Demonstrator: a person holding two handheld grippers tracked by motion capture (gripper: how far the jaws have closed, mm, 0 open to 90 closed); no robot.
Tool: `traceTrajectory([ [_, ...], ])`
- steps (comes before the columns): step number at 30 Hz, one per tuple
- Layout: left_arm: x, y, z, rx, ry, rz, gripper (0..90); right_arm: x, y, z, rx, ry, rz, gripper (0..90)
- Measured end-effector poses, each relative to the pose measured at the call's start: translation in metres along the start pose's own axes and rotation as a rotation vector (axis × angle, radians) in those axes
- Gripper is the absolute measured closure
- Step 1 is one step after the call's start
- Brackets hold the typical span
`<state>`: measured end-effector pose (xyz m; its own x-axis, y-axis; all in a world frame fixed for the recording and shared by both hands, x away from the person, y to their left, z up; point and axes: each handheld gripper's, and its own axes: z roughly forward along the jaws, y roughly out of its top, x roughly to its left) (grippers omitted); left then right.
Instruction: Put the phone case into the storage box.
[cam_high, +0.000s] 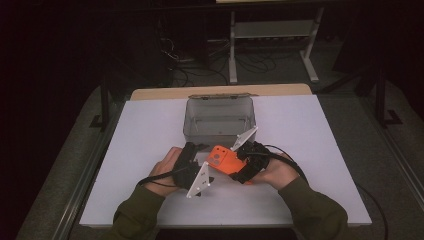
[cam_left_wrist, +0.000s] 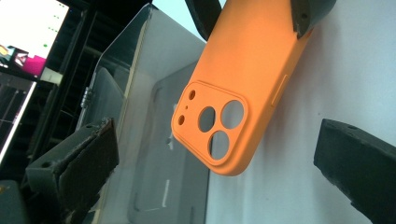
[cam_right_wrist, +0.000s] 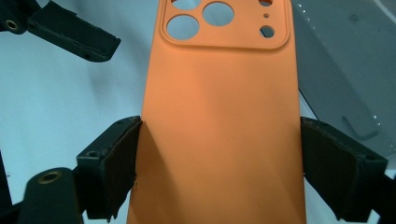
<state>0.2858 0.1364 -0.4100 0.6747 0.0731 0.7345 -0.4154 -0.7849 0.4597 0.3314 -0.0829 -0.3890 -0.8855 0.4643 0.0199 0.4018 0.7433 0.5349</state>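
An orange phone case with camera cut-outs hangs above the white table top in front of a grey box. My right gripper is shut on the orange phone case, one pad on each long side. In the high view the right gripper comes in from the right. My left gripper stands open, a jaw on either side of the camera end of the case, with a gap on both sides. From above, the left gripper sits just left of the case.
An open grey metal box stands at the middle back of the white table top, its lid folded back behind it. The table's edges drop off to dark floor, and a desk frame with cables stands beyond.
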Motion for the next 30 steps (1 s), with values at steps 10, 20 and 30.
traceTrajectory([
  [10, -0.004, 0.001, 0.001, 0.022, 0.029, 0.072, 0.0, -0.001, 0.000, -0.001, -0.003, -0.001, 0.003, 15.6],
  [20, -0.007, 0.002, 0.001, 0.030, 0.062, 0.124, 0.0, -0.001, 0.000, 0.000, -0.001, -0.003, 0.001, 15.6],
  [30, -0.011, 0.004, 0.002, 0.036, 0.104, 0.189, 0.0, -0.002, 0.000, 0.000, 0.001, -0.003, -0.001, 15.6],
])
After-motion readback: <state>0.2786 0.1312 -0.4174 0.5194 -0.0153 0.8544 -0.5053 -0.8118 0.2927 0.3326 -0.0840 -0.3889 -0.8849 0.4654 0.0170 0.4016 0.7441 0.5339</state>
